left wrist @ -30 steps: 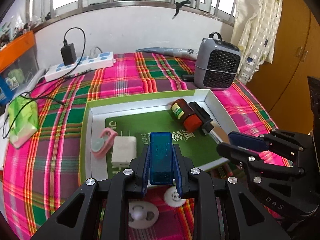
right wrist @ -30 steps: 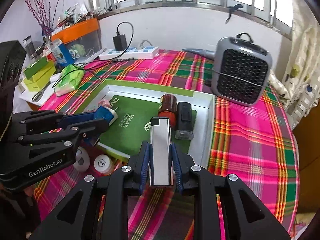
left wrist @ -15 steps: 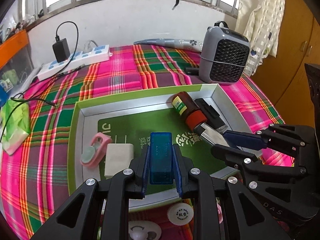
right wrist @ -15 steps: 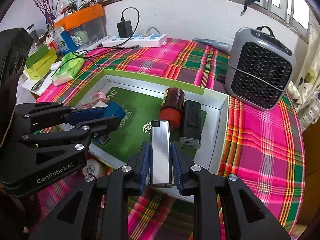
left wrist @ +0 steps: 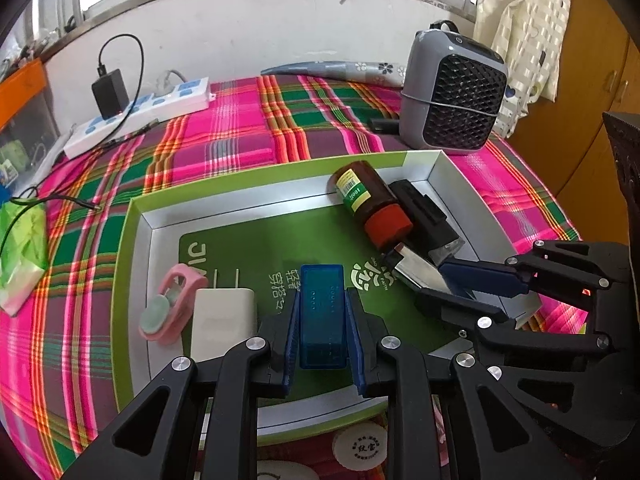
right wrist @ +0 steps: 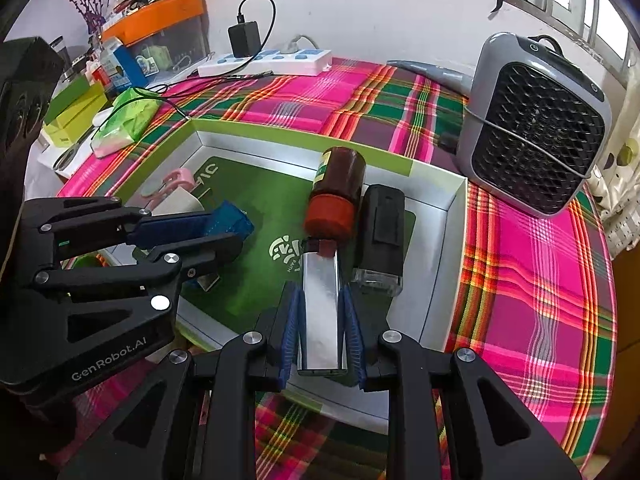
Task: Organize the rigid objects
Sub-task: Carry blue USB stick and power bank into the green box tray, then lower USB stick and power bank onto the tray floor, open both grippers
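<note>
My left gripper (left wrist: 322,312) is shut on a translucent blue box (left wrist: 322,316) and holds it over the green-floored tray (left wrist: 140,264), beside a white charger (left wrist: 222,320) and a pink clip (left wrist: 170,306). My right gripper (right wrist: 320,320) is shut on a silver lighter (right wrist: 320,300), its tip just short of the brown bottle's red cap (right wrist: 329,213). The bottle (left wrist: 368,204) lies beside a black block (right wrist: 380,232) at the tray's right side. In the right wrist view the left gripper (right wrist: 224,232) reaches in from the left.
A grey heater (right wrist: 536,128) stands behind the tray on the plaid cloth. A white power strip (left wrist: 136,116) with a black adapter lies at the back. A green packet (left wrist: 20,248) is at the left. Round white lids (left wrist: 360,448) lie in front of the tray.
Both grippers have moved forward and lower over the tray with their objects. The lighter's tip has come up close to the bottle's cap.
</note>
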Action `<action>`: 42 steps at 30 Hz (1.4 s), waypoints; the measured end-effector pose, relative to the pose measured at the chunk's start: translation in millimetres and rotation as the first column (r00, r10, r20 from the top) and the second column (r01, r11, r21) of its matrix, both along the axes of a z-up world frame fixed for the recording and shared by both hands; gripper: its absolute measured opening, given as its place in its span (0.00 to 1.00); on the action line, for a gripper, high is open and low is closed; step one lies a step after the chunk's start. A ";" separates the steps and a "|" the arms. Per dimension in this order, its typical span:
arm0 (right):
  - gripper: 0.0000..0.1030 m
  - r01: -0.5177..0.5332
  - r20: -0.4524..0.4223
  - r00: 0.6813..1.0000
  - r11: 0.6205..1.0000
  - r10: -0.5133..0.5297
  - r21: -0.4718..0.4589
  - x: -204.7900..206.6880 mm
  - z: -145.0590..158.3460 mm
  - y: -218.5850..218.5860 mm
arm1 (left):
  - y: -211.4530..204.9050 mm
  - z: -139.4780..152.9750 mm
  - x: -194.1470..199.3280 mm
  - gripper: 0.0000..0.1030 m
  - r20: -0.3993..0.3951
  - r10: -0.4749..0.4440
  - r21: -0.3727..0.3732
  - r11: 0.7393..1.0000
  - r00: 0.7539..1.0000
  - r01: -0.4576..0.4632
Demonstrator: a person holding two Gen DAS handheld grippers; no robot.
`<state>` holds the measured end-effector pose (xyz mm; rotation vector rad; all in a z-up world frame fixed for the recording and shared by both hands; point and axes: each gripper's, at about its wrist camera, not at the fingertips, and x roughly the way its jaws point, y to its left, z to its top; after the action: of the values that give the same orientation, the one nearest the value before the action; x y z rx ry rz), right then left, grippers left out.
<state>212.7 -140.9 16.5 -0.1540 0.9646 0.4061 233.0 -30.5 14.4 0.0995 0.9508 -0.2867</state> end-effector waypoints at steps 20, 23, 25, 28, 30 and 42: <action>0.24 0.000 -0.021 1.000 1.000 0.001 0.018 3.2 -2.5 -0.6 | -2.0 -6.5 2.6 0.22 -0.017 0.002 0.017 1.000 1.000 -0.002; 0.24 0.007 -0.023 1.000 1.000 -0.006 0.025 3.2 -2.7 -1.2 | -1.7 -6.9 2.4 0.25 -0.017 0.006 0.023 1.000 1.000 -0.005; 0.24 0.011 -0.024 1.000 1.000 -0.010 0.029 2.6 -2.7 -2.1 | -1.1 -6.9 2.2 0.29 -0.018 0.007 0.023 1.000 1.000 -0.006; 0.24 0.015 -0.023 1.000 0.999 -0.014 0.035 1.6 -2.5 -2.8 | -0.5 -6.7 1.7 0.31 -0.021 0.011 0.029 1.000 1.000 -0.010; 0.24 0.018 -0.022 1.000 0.999 -0.017 0.036 0.7 -2.4 -3.8 | -0.6 -6.5 0.9 0.32 -0.023 0.008 0.031 0.999 1.000 -0.007; 0.33 0.032 -0.015 0.999 0.999 -0.031 0.043 -5.5 1.5 -5.2 | 2.4 1.4 -8.8 0.39 -0.011 0.024 0.022 0.999 1.000 -0.024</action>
<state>207.3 -146.2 18.0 -0.0969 0.9709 0.3989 224.2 -28.1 15.8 0.1067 0.9659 -0.2546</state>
